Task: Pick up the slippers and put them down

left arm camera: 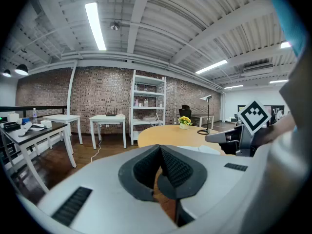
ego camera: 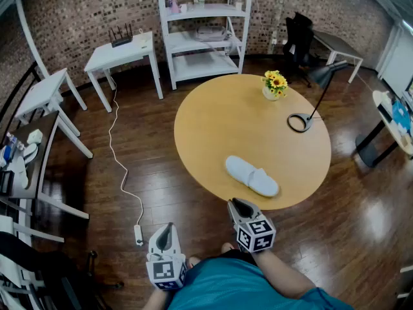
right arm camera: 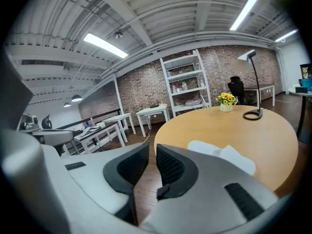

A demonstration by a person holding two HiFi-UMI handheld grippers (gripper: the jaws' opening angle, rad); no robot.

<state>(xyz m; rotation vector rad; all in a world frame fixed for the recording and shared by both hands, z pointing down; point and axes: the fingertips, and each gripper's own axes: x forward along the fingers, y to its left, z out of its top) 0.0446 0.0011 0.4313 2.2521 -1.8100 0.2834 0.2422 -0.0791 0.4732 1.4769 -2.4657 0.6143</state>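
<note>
On the round wooden table (ego camera: 193,141) the white slippers (ego camera: 251,175) lie together at about 6 o'clock of the top, close to the near rim, with their long side running from 10 o'clock to 4 o'clock. Neither gripper touches them.

The right gripper (ego camera: 237,203) hangs just off the table's edge at 6 to 7 o'clock, near the slippers but apart from them. In the right gripper view its jaws (right arm camera: 152,147) stand a narrow slit apart with nothing between them — the slippers (right arm camera: 222,155) show beyond, at 2 o'clock of the tips.

The left gripper (ego camera: 169,228) is over the dark wood floor (ego camera: 193,205), well off the table at 7 o'clock. Its pads (left arm camera: 160,150) are pressed together at the tips and pinch nothing.

At the table's 1 o'clock stands a small pot of yellow flowers (ego camera: 275,84); at 2 o'clock is the ring base of a black desk lamp (ego camera: 299,122). A white power strip and its cable (ego camera: 137,232) lie on the floor — just at 10 o'clock of the left gripper.
</note>
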